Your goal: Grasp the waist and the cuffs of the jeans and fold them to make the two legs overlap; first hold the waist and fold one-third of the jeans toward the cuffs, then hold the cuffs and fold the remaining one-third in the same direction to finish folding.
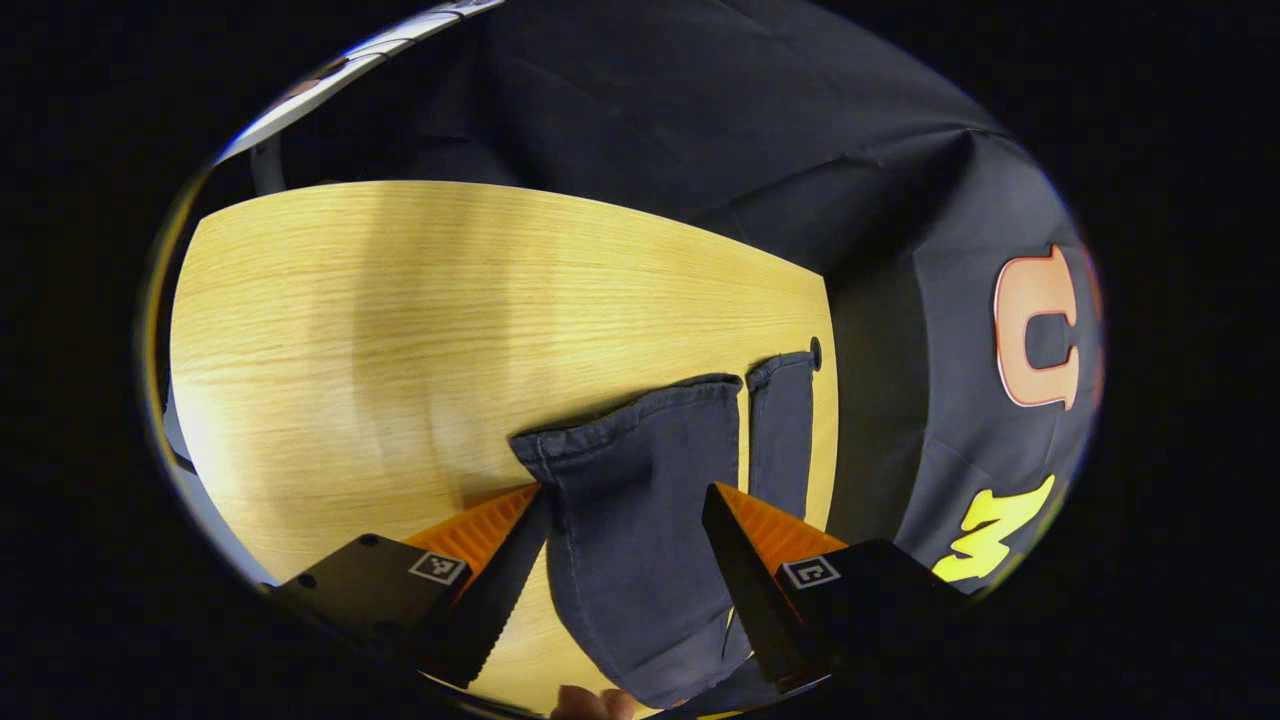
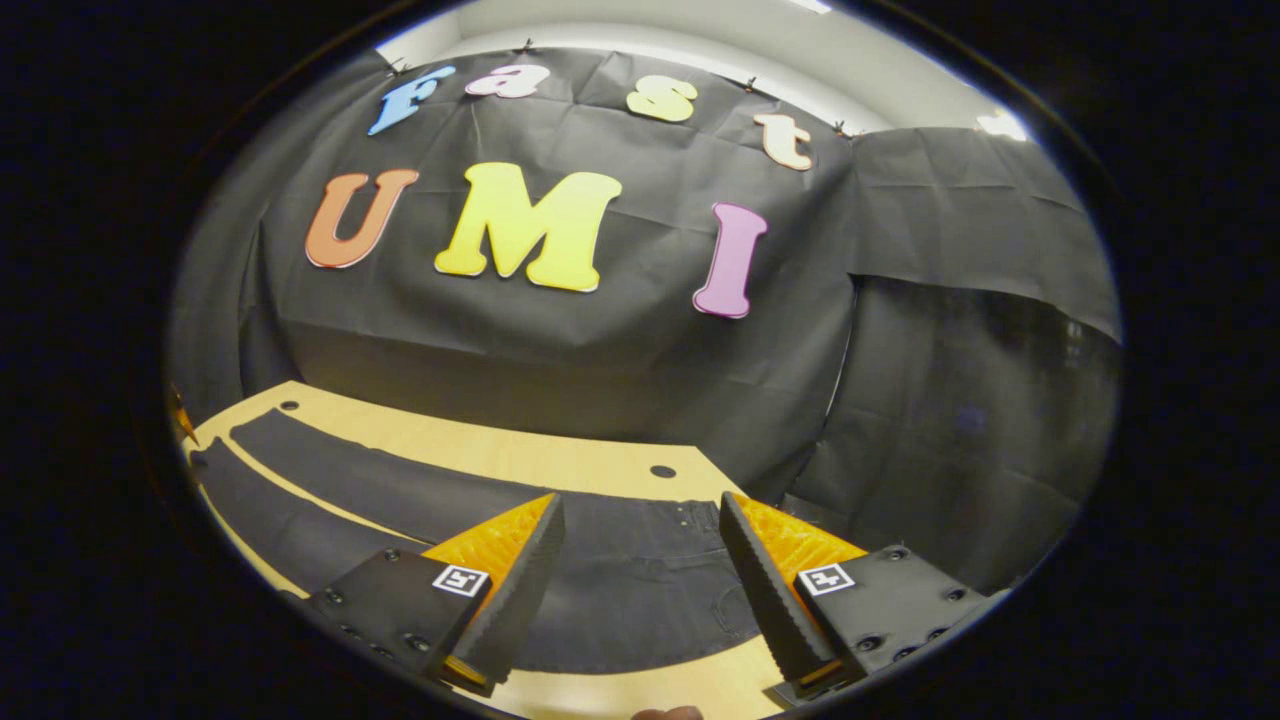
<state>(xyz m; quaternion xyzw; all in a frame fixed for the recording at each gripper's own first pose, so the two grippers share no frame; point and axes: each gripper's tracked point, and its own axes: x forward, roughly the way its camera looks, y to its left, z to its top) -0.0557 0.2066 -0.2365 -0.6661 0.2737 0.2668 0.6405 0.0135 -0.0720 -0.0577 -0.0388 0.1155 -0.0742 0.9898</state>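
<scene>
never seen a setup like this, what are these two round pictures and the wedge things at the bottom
A person holds a pair of two-finger tongs in each hand, and a camera rides on each, looking forward along its fingers. Those wedges are the fingers. In the left gripper view, the left tongs are open over the cuffs of dark jeans lying flat on a wooden table. In the right gripper view, the right tongs are open above the waist of the same jeans. Nothing is held yet, and the legs lie side by side, unfolded.
</scene>
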